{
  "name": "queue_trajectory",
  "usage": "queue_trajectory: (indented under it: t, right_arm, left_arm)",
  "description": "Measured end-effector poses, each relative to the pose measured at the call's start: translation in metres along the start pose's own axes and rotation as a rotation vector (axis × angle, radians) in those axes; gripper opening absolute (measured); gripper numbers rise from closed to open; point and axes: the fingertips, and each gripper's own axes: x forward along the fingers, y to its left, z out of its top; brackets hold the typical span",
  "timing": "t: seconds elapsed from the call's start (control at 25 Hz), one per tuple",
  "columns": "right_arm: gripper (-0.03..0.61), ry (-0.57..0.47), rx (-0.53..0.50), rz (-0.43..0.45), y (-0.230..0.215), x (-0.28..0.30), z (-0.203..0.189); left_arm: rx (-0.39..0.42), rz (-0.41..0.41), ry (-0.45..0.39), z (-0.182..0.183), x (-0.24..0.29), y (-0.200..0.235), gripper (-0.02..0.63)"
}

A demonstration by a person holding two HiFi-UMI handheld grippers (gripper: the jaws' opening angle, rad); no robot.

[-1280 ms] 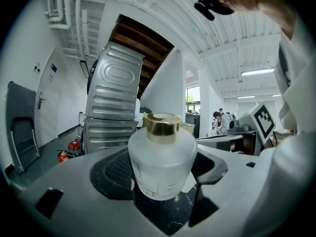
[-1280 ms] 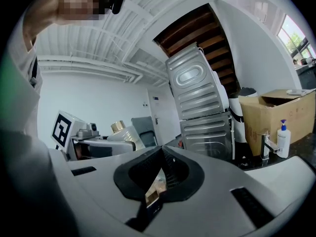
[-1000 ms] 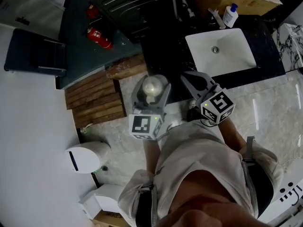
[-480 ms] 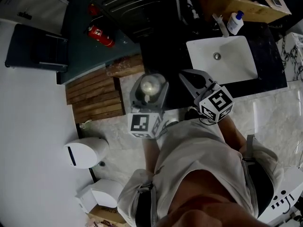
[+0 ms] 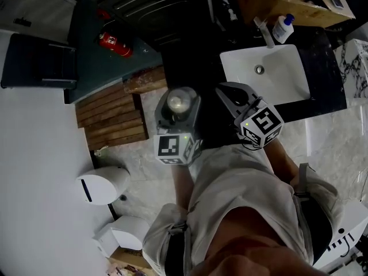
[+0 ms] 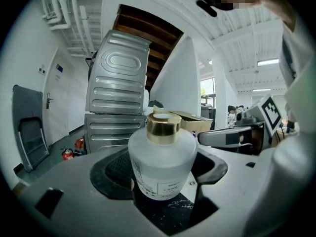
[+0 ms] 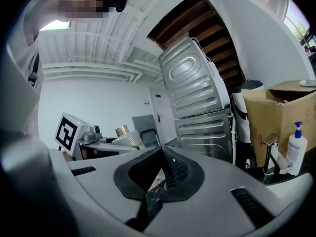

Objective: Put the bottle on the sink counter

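Barely anything has shifted: the left gripper [image 5: 177, 96] still carries the bottle [image 6: 162, 164] upright, jaws pressed against its frosted sides, at the dark counter's [image 5: 195, 62] edge well left of the sink [image 5: 282, 76]. The right gripper [image 7: 159, 174], nearer the sink, has its jaws together on nothing (idle). Best to carry the bottle over bare counter, lower it level, and release only once the base sits flat.

Frosted white bottle [image 6: 162, 162] with squat round body, gold cap and small printed label, upright, clamped low on its body between the left gripper's [image 5: 178, 105] jaws, over the dark marbled worktop [image 5: 192, 68], left of the white sink [image 5: 270, 76]
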Motion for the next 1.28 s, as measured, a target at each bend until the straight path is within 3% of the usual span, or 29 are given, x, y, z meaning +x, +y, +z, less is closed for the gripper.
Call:
queue_trajectory:
  t: [0.4,1.28]
  right_arm:
    - [-0.003,0.022,0.002,-0.011,-0.016,0.025,-0.011]
    - [-0.003,0.102,0.032,-0.102,-0.057,0.086,-0.041]
  left_arm:
    - [0.012,0.002,0.013,-0.010,0.026,0.021,0.328]
    - [0.010,-0.087,0.082,-0.040,0.088,0.066,0.328]
